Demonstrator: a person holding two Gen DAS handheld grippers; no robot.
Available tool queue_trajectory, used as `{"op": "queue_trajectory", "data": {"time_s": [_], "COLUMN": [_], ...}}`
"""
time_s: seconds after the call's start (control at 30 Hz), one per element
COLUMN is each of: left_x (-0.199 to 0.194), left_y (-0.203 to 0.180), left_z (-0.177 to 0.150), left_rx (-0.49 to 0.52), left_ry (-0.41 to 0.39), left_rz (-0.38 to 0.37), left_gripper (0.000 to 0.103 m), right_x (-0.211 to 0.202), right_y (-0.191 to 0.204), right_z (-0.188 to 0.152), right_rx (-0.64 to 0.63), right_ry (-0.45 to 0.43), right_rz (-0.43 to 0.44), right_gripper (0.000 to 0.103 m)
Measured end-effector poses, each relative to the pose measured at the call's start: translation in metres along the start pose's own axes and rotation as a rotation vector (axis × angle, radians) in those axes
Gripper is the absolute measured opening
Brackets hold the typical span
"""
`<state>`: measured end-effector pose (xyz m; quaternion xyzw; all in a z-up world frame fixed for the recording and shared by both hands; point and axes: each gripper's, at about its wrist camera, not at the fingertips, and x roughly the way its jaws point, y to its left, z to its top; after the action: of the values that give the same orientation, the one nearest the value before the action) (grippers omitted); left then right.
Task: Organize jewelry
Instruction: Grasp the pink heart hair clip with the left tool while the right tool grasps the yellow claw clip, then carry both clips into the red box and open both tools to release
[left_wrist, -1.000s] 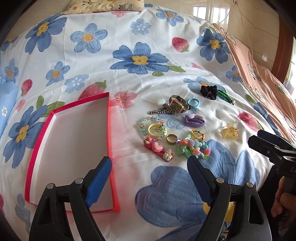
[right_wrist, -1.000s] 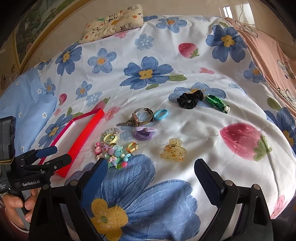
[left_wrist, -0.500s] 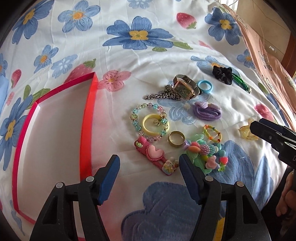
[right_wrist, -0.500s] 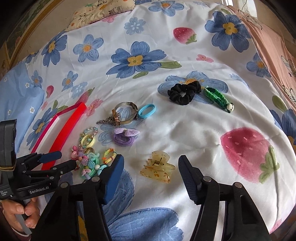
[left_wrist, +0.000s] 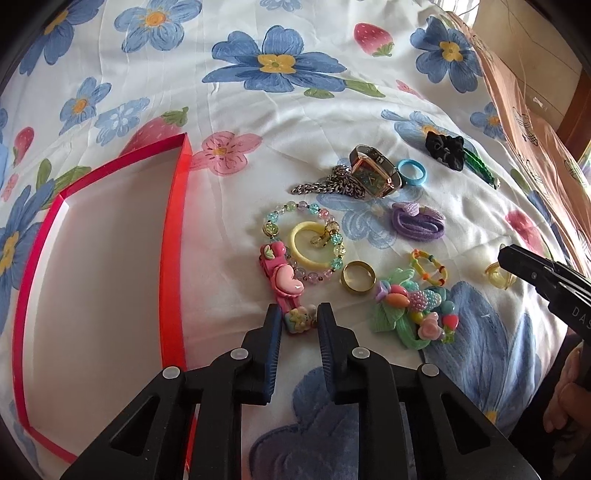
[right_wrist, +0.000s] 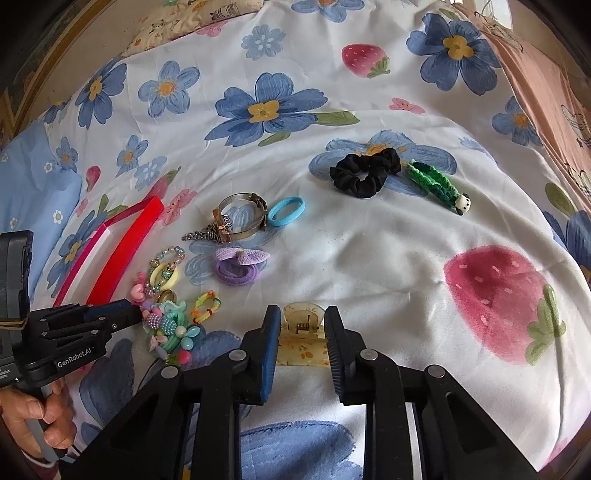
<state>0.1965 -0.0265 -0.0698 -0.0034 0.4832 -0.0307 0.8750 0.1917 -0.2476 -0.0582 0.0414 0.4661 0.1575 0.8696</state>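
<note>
bedsheet (left_wrist: 314, 122): white, blue flowers, red strawberries
tray (left_wrist: 173, 236): red rim, white inside
scrunchie (right_wrist: 364, 175): black
hair claw (right_wrist: 303, 332): translucent amber

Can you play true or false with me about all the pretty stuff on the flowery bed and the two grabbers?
1. The red tray already has jewelry in it. False: nothing can be seen inside it.
2. The left gripper has its fingers around the end of the pink heart clip. True; its jaws have just been closing.
3. The right gripper is grabbing the black scrunchie. False: it has just been closing on the yellow claw clip.
4. The blue hair tie lies next to the watch. True.
5. The gold ring is on a hand. False: it lies on the bedsheet.
</note>
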Motion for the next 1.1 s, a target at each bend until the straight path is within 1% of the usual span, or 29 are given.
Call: {"op": "queue_trajectory", "data": {"time_s": [0.1, 0.23, 0.27, 0.37, 0.47, 0.57, 0.67, 0.7, 0.73, 0.77, 0.83, 0.87, 0.97, 1.0, 1.07, 1.1], "left_x": [-0.008, -0.020, -0.024, -0.037, -0.048, -0.053, -0.051, -0.050, -0.048, -0.046, -0.040, -0.037, -0.021, -0.016, 0.000, 0.005], "left_y": [-0.003, -0.002, -0.001, 0.004, 0.010, 0.015, 0.018, 0.018, 0.017, 0.015, 0.011, 0.007, -0.002, -0.004, -0.007, -0.008], "left_z": [-0.004, -0.011, -0.012, -0.017, -0.021, -0.026, -0.026, -0.025, -0.023, -0.020, -0.015, -0.012, -0.004, -0.003, 0.002, 0.003], "left_rx": [0.016, 0.010, 0.007, -0.006, -0.008, -0.016, -0.025, -0.027, -0.025, -0.023, -0.016, -0.008, 0.013, 0.016, 0.028, 0.031], "left_ry": [-0.014, -0.031, -0.035, -0.047, -0.066, -0.072, -0.059, -0.054, -0.051, -0.046, -0.049, -0.048, -0.022, -0.012, 0.021, 0.032], "left_rz": [-0.007, -0.047, -0.054, -0.081, -0.086, -0.091, -0.117, -0.120, -0.113, -0.101, -0.069, -0.057, -0.034, -0.027, -0.013, -0.009], "left_gripper": [0.016, 0.015, 0.001, 0.000, 0.000, 0.000, 0.000, 0.004, 0.011, 0.029, 0.048, 0.049, 0.048, 0.046, 0.024, 0.023], "right_x": [-0.003, -0.010, -0.013, -0.020, -0.025, -0.026, -0.026, -0.026, -0.026, -0.026, -0.026, -0.025, -0.025, -0.025, -0.025, -0.025], "right_y": [0.002, 0.006, 0.008, 0.015, 0.025, 0.039, 0.048, 0.051, 0.052, 0.052, 0.052, 0.051, 0.048, 0.047, 0.044, 0.043], "right_z": [-0.001, -0.002, -0.001, 0.000, 0.000, 0.001, 0.001, 0.000, 0.000, -0.001, -0.002, -0.002, -0.003, -0.003, -0.002, -0.001], "right_rx": [-0.003, -0.006, -0.006, -0.014, -0.025, -0.050, -0.061, -0.067, -0.070, -0.070, -0.065, -0.062, -0.056, -0.054, -0.046, -0.043], "right_ry": [-0.008, -0.028, -0.032, -0.045, -0.052, -0.056, -0.055, -0.055, -0.055, -0.054, -0.050, -0.048, -0.046, -0.045, -0.046, -0.048], "right_rz": [0.010, 0.029, 0.034, 0.053, 0.077, 0.092, 0.109, 0.110, 0.112, 0.114, 0.116, 0.119, 0.118, 0.119, 0.119, 0.119], "right_gripper": [0.024, 0.024, 0.024, 0.024, 0.024, 0.024, 0.024, 0.024, 0.024, 0.024, 0.024, 0.024, 0.024, 0.024, 0.024, 0.024]}}
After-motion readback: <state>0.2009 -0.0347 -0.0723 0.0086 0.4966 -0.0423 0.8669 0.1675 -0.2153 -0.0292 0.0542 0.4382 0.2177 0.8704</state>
